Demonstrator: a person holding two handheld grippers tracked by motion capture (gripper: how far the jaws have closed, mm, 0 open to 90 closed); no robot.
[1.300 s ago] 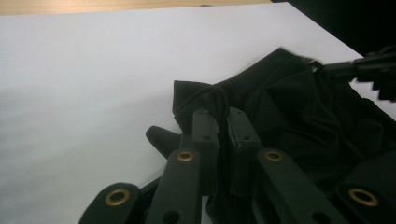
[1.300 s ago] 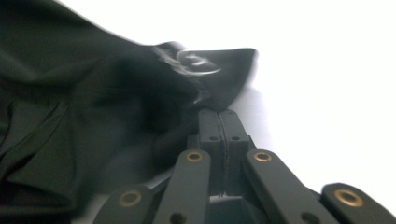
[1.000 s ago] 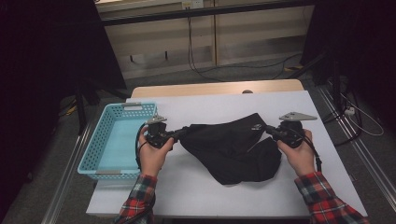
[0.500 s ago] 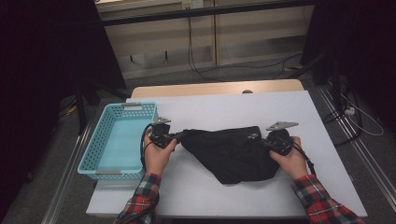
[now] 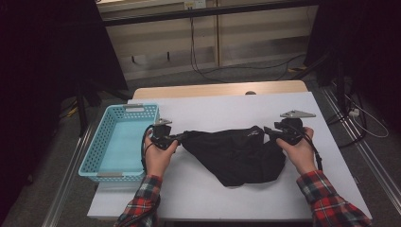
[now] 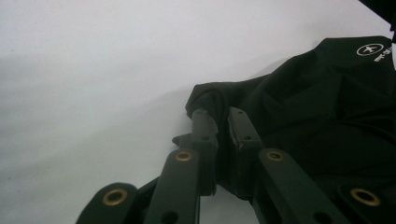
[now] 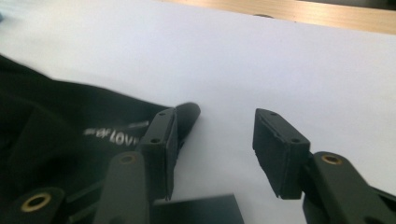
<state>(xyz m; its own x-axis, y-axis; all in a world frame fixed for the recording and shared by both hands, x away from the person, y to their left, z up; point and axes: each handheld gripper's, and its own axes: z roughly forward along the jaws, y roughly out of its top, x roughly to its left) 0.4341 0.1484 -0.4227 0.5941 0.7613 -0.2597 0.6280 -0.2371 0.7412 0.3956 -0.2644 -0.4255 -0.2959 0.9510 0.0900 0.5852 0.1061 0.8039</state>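
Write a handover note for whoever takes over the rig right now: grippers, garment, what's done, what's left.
Left gripper: shut on a corner of the black garment.
Right gripper: jaws have just been opening, nothing between them; the cloth lies beside one jaw.
Garment lies spread on the white table, right of the blue basket.
Done: garment stretched out and laid down.
Left: probably release the left corner, then fold or move it.

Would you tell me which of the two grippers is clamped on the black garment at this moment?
The left gripper: its jaws pinch a fold of the black garment. The right gripper has just been opening, with bare table between its jaws.
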